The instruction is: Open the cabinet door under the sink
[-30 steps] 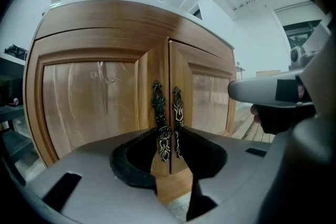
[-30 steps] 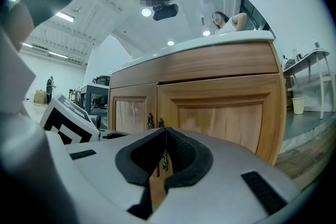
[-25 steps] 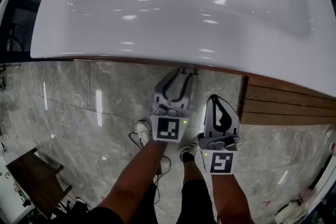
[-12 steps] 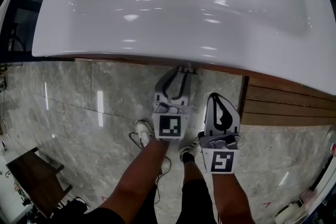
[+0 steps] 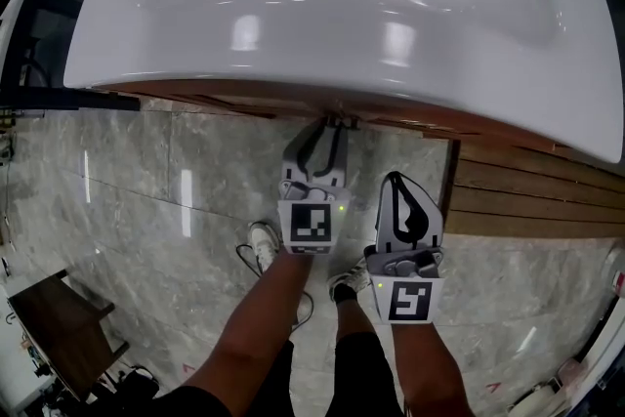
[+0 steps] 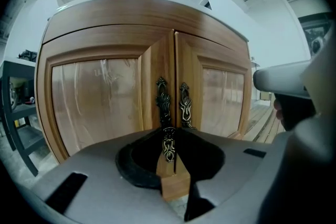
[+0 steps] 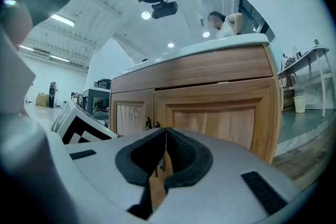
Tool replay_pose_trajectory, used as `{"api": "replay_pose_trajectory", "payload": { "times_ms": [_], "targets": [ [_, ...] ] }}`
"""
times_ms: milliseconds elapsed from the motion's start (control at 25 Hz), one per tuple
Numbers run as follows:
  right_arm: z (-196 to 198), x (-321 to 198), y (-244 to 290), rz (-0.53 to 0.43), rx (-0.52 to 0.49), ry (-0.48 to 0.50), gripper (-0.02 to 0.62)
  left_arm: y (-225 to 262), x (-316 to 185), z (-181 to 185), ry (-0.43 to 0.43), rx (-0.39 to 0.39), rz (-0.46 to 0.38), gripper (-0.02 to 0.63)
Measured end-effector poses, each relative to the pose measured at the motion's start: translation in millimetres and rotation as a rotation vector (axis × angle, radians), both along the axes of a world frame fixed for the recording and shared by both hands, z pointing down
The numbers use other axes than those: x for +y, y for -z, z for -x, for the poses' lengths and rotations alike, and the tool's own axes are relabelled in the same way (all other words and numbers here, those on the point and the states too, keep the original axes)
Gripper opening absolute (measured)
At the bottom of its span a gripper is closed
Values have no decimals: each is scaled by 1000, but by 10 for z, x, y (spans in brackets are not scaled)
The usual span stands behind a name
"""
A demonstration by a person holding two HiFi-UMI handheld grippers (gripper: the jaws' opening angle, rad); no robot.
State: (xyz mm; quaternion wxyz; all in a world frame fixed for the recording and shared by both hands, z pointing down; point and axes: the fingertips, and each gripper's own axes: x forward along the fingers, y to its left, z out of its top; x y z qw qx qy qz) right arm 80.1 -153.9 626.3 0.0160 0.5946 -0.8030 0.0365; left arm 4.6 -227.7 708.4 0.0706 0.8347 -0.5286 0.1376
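Under the white sink [image 5: 293, 24], the wooden cabinet [image 6: 94, 102] shows two doors that meet in the middle. Each door has a dark ornate handle: the left handle [image 6: 163, 99] and the right handle [image 6: 185, 105]. My left gripper [image 6: 169, 131] reaches in under the sink's rim [image 5: 334, 124]. Its jaws have just been closing and now pinch the left door's handle, whose lower end shows between the pads. My right gripper [image 5: 395, 179] hangs back to the right of it, level, shut with nothing in it [image 7: 165, 131].
Grey marble floor [image 5: 146, 190] lies below the cabinet. Wooden slats [image 5: 527, 190] run along the right side. A small dark table [image 5: 59, 327] stands at the lower left and a black rack [image 6: 16, 123] left of the cabinet. The person's shoes [image 5: 266, 244] are under the grippers.
The left gripper's jaws have narrowed around the handle and the gripper has rolled slightly. The right gripper has hardly moved. The head view has shifted a little.
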Motion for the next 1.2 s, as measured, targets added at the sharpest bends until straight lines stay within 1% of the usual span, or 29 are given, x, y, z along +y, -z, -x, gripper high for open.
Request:
{"api": "replay_pose_trajectory", "payload": {
  "times_ms": [160,240,400,600,680,760,920,1080,1200],
  "targets": [
    [-14,65,-25,-5,17,28,25,22,41,4,3,5,-1,95],
    [-13,53,-46,-11,20,23,25,25,38,19,4,7,2,95],
    [10,93,-60,-15,20,-4,25,-2,143,69,-24,4,10,95],
    [99,222,11,-46,52,13,25,-12,335,151,-54,36,31,95],
    [140,256,18,-29,53,-1,25,-12,413,181,-83,50,47,95],
    [189,276,26,-14,53,-22,25,-8,487,210,-130,58,61,95],
    [339,321,94,-46,87,-8,25,14,644,282,-209,60,67,95],
    [482,342,166,-59,100,-8,25,55,756,368,-235,68,60,95],
    [512,372,134,-43,126,-20,25,52,854,417,-257,76,65,95]
  ]
}}
